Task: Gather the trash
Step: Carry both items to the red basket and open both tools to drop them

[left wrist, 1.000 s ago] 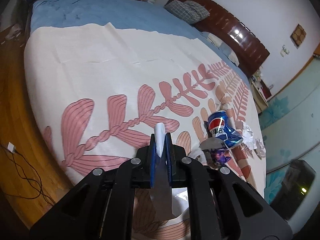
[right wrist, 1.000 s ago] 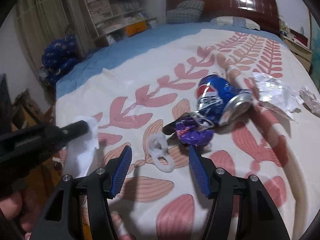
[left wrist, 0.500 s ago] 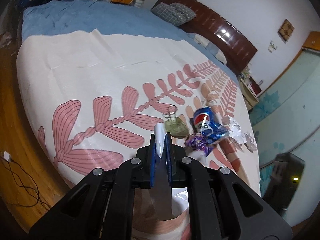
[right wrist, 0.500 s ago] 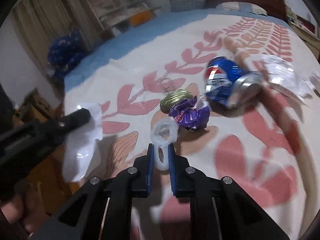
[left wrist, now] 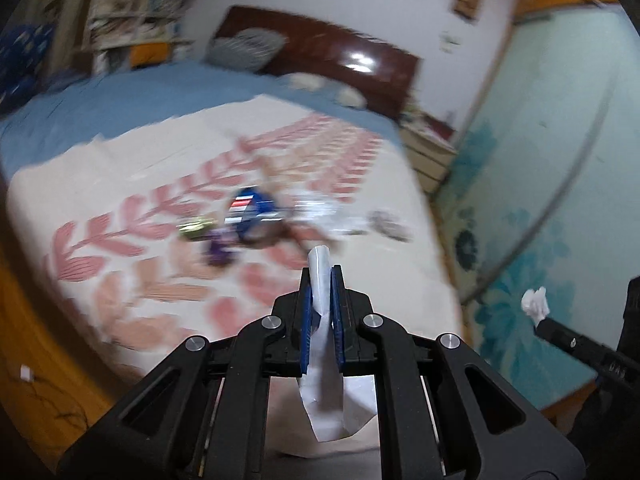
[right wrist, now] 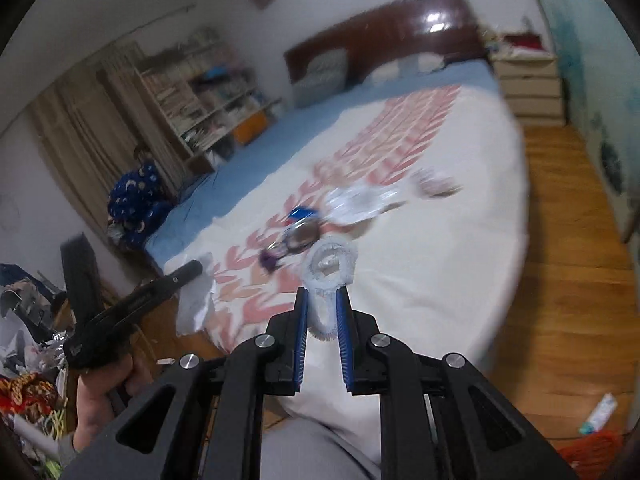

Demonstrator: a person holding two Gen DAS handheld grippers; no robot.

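Both items were lifted clear of the bed (right wrist: 460, 240): white ring (right wrist: 329, 268) clamped in right gripper (right wrist: 322, 312), plastic bag (left wrist: 322, 360) clamped in left gripper (left wrist: 320, 288).

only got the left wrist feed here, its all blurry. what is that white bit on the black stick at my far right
Observer: That is the right gripper, shut on a white foam ring lifted clear of the bed.
Operator: is my left one visible from there
Observer: Yes, the left gripper shows at the left of the right wrist view, with a white plastic bag hanging from its tip.
Operator: anything on the floor that side of the bed
Observer: A small white and teal wrapper lies on the wooden floor, near an orange mesh item at the bottom edge.
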